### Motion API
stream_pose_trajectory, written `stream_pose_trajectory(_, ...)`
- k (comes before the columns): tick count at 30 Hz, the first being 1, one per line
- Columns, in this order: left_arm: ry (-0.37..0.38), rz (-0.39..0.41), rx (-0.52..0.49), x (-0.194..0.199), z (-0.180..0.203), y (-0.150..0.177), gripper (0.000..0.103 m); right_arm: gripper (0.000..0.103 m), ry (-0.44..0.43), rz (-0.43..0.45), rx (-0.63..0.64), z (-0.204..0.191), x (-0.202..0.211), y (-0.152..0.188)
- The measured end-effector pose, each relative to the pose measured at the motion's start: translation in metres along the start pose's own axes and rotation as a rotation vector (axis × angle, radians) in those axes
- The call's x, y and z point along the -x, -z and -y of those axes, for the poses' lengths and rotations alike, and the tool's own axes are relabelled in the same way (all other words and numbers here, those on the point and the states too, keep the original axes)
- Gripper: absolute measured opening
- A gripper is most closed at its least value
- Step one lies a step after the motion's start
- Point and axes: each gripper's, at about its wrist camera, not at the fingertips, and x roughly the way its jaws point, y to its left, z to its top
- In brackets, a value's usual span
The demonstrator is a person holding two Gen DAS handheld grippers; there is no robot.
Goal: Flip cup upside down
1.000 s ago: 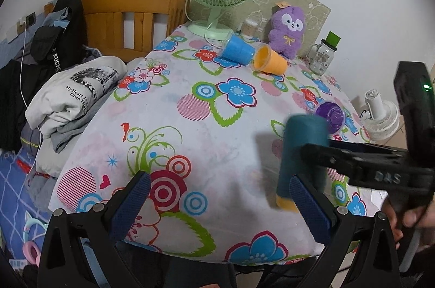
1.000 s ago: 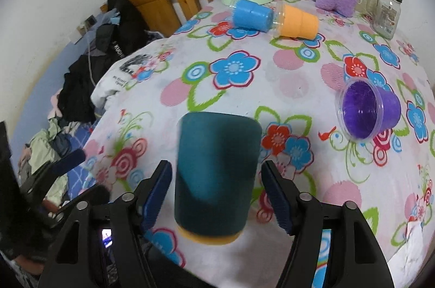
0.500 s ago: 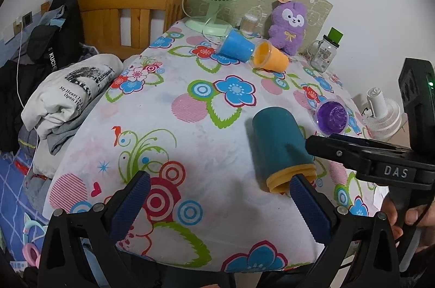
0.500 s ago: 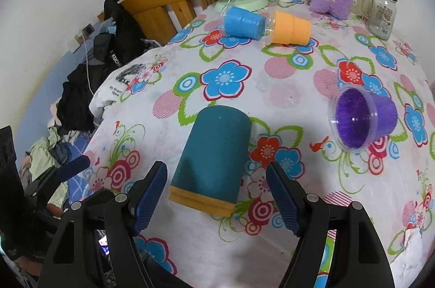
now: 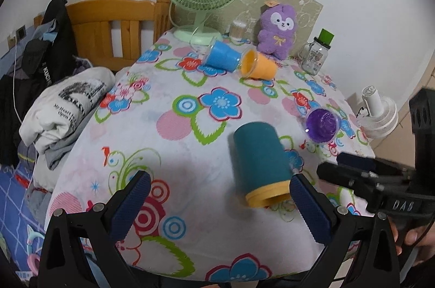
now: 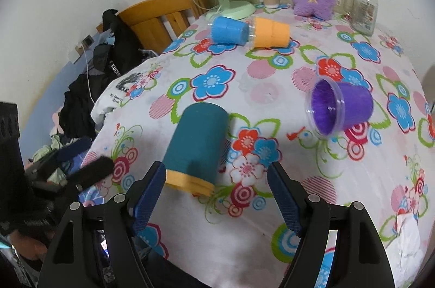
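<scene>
The right gripper (image 6: 217,195) gapes wide, gripping nothing; the left gripper (image 5: 218,202) is likewise wide open and empty; the teal cup (image 6: 197,145) lies on its side on the floral tablecloth (image 6: 272,92), yellow rim toward the cameras, its outline slightly blurred; farther off a purple cup (image 6: 341,107) lies tipped; the mouth of the blue cup (image 6: 229,29) is hidden against the orange cup (image 6: 272,32).

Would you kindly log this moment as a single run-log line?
teal cup: on its side on tablecloth, unheld | right hand-held gripper: open, behind cup | left hand-held gripper: open | flip: not done
</scene>
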Motion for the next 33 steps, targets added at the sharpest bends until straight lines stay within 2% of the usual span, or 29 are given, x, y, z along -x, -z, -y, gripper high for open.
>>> stream_pose_trajectory(7,0.012,0.039,-0.052,0.001,0.023,-0.024,0.103,0.080,0.010,0.001,-0.049,0.023,0.011,0.016)
stream_pose_trajectory(15,0.030,0.030,-0.096,-0.017,0.047,-0.042,0.103,0.080,0.023,-0.001,-0.095,0.045,0.019,0.029)
stream_pose_trajectory(24,-0.001,-0.045,-0.130,-0.060,0.065,-0.049,0.103,0.080,0.019,-0.017,-0.134,0.065,0.012,0.035)
stream_pose_trajectory(33,-0.053,-0.165,-0.153,-0.102,0.070,-0.046,0.103,0.080,0.007,-0.031,-0.153,0.076,0.002,0.035)
